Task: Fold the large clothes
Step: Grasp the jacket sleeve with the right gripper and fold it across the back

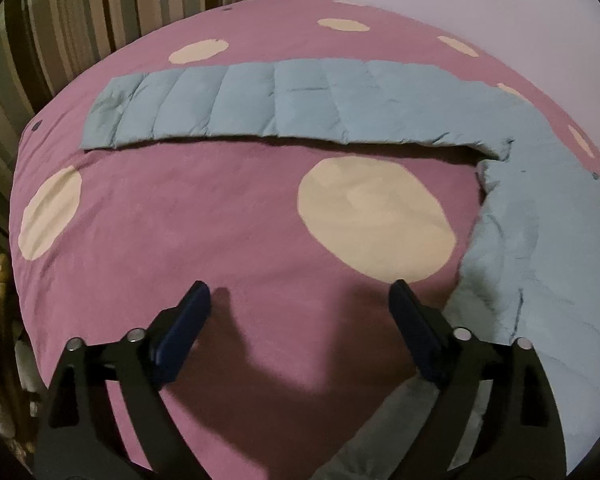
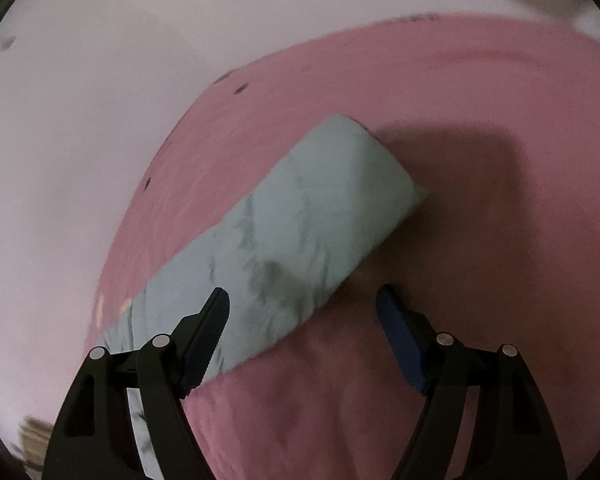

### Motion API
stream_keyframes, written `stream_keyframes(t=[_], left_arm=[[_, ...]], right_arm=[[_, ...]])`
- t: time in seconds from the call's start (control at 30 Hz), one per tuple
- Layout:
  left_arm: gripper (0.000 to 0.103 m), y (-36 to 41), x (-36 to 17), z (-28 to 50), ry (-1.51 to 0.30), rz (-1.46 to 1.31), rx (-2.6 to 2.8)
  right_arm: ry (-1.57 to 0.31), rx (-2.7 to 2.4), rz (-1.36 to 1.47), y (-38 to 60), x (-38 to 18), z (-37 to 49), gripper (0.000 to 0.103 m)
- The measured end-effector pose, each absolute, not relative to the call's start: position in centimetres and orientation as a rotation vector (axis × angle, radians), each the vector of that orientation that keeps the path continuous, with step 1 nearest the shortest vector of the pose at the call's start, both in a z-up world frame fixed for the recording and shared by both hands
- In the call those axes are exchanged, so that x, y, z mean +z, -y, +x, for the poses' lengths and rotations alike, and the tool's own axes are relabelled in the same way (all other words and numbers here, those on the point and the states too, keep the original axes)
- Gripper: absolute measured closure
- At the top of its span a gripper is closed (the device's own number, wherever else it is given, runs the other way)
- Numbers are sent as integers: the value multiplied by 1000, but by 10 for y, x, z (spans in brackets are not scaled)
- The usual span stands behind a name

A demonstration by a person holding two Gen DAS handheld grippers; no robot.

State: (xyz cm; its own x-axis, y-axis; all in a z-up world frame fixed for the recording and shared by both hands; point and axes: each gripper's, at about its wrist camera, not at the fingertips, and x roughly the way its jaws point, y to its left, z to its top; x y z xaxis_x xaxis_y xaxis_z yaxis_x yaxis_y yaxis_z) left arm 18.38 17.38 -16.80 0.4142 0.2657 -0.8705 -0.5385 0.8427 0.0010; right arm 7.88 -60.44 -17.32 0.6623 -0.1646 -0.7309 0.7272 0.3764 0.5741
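A light blue quilted jacket (image 1: 532, 248) lies flat on a pink bedspread with cream dots (image 1: 204, 224). One sleeve (image 1: 260, 108) stretches straight out to the left across the bed. My left gripper (image 1: 300, 304) is open and empty above bare bedspread, just left of the jacket's body. In the right wrist view the other sleeve (image 2: 300, 232) lies diagonally on the pink cover (image 2: 480, 128). My right gripper (image 2: 304, 308) is open and hovers over that sleeve's near edge, holding nothing.
Striped brown and cream curtains (image 1: 100, 20) hang behind the bed at the far left. A pale wall (image 2: 80, 120) runs along the bed's far side. The bed edge drops off at the left (image 1: 16, 240).
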Motion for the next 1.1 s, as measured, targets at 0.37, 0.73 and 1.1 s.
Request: stream_keyframes(t=[0.37,0.73,1.1], left_arm=[[7,-173,-176,186,-1044,-257,554],[3,-173,-178,182,-1012,-234,555],[3,-181,-175,174,-987,-224,587]], right_arm=[[-521,-649,1023,628,-179,94,84],[-524,-413,700,532,-100,175,94],[-638,-8,433,316,-57,311,94]])
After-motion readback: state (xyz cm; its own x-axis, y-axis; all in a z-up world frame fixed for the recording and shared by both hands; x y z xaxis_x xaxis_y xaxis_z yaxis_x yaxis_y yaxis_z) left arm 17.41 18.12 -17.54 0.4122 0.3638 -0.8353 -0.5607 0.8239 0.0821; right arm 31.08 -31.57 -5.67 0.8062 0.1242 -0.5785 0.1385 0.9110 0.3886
